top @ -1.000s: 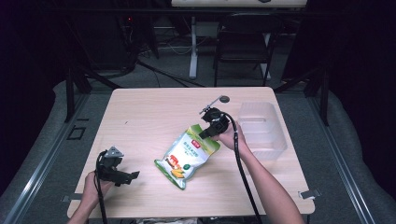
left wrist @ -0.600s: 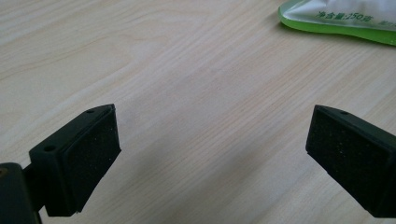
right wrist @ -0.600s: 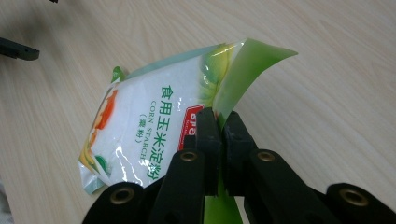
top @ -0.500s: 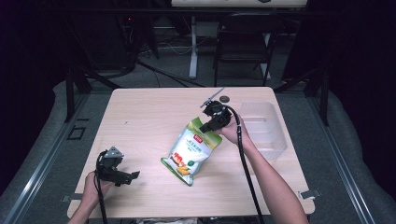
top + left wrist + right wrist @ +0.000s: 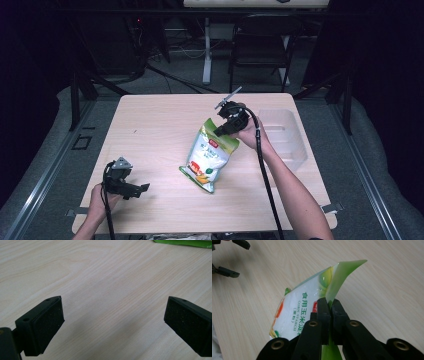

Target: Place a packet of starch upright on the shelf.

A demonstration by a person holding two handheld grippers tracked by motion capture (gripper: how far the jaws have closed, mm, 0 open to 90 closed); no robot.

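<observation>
From my seat the high view is lit from above on the table (image 5: pixel 160 130) alone; its pale wood reads bright and even, while the room behind and to both sides sinks into near black, with faint detail on a chair (image 5: pixel 260 50) at the far side. That picture is soft and a bit grainy, edges smeared. The clear bin (image 5: pixel 287 137) at the right is hard to separate from the wood. In the left gripper view the grain is sharp in the middle, the near pads (image 5: pixel 47 325) slightly blurred, with a soft shadow between them. In the right gripper view the bag (image 5: pixel 302 307) shows mild glare, print readable, and the far corners look soft.
</observation>
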